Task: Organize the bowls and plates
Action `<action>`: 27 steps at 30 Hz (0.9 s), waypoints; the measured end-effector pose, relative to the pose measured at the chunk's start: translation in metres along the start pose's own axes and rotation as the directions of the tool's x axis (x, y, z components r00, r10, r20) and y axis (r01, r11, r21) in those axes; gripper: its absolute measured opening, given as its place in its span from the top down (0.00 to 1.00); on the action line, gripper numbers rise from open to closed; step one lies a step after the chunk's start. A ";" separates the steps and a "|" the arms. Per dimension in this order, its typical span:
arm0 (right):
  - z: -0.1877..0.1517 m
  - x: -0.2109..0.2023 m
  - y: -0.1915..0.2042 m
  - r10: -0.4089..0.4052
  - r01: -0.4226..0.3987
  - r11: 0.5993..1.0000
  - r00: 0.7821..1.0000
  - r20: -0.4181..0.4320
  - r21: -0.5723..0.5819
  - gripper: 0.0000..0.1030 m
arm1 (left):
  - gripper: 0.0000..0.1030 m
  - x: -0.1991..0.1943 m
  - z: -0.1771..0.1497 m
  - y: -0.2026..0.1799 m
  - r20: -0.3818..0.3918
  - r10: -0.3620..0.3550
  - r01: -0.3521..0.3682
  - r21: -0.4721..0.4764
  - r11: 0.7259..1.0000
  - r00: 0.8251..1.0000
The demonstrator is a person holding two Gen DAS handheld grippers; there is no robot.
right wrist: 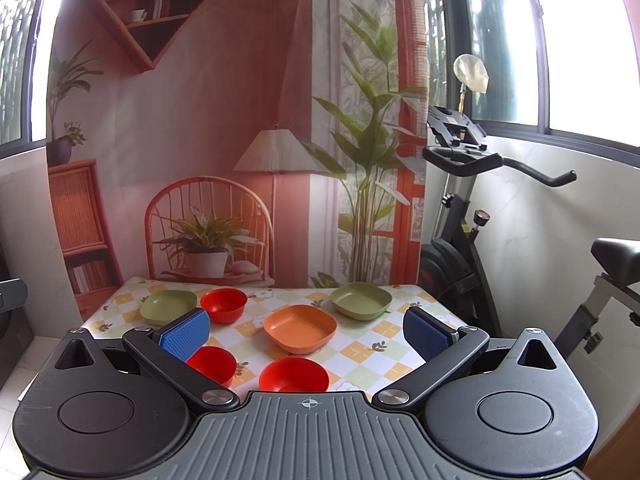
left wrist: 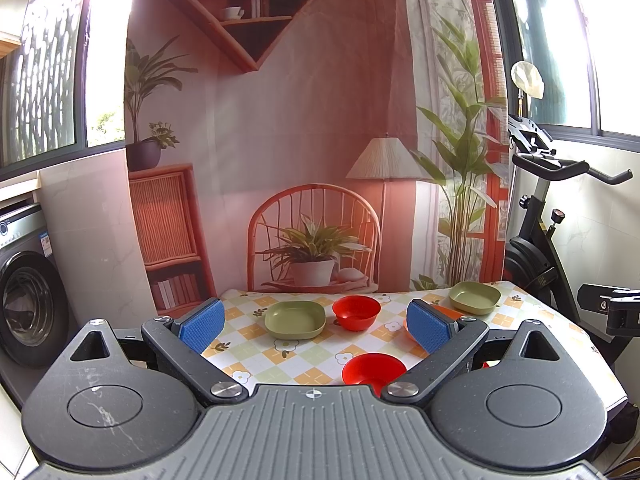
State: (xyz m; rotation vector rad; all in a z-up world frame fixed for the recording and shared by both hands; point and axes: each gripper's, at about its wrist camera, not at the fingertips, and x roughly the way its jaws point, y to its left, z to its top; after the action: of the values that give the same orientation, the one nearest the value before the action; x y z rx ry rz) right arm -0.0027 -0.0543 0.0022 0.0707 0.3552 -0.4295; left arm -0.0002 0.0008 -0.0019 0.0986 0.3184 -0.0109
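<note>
On the checked tablecloth [right wrist: 372, 354] lie two green square plates [right wrist: 169, 305] [right wrist: 361, 299], an orange square plate [right wrist: 301, 327] and three red bowls [right wrist: 223, 304] [right wrist: 212, 364] [right wrist: 294, 374]. In the left wrist view I see the left green plate [left wrist: 295, 318], a red bowl [left wrist: 356, 311] beside it, a nearer red bowl [left wrist: 374, 367], the far green plate [left wrist: 474, 297] and a sliver of the orange plate [left wrist: 448, 311] behind the finger. My left gripper [left wrist: 316, 326] hovers open above the table's near left part. My right gripper [right wrist: 306, 334] is open too, framing the orange plate from above the near edge.
A printed backdrop [left wrist: 280, 140] hangs behind the table. An exercise bike [right wrist: 472, 208] stands close to the table's right side. A washing machine [left wrist: 28, 296] is at the left. The table's near and right edges [left wrist: 600, 364] drop off to the floor.
</note>
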 end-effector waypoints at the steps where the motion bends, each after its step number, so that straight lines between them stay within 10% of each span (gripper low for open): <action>1: 0.000 0.000 0.000 0.000 0.000 1.000 1.000 0.000 0.000 0.00 | 0.04 0.000 0.000 0.000 0.000 0.000 0.000 0.000 1.000 1.000; 27: -0.002 -0.001 -0.003 0.001 -0.001 1.000 1.000 0.002 0.000 0.00 | 0.04 0.002 0.001 -0.001 -0.002 0.000 0.000 -0.001 1.000 1.000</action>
State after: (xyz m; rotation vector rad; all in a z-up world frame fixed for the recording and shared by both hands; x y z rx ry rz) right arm -0.0049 -0.0563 0.0009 0.0701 0.3529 -0.4288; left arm 0.0018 0.0001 -0.0021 0.0976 0.3204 -0.0102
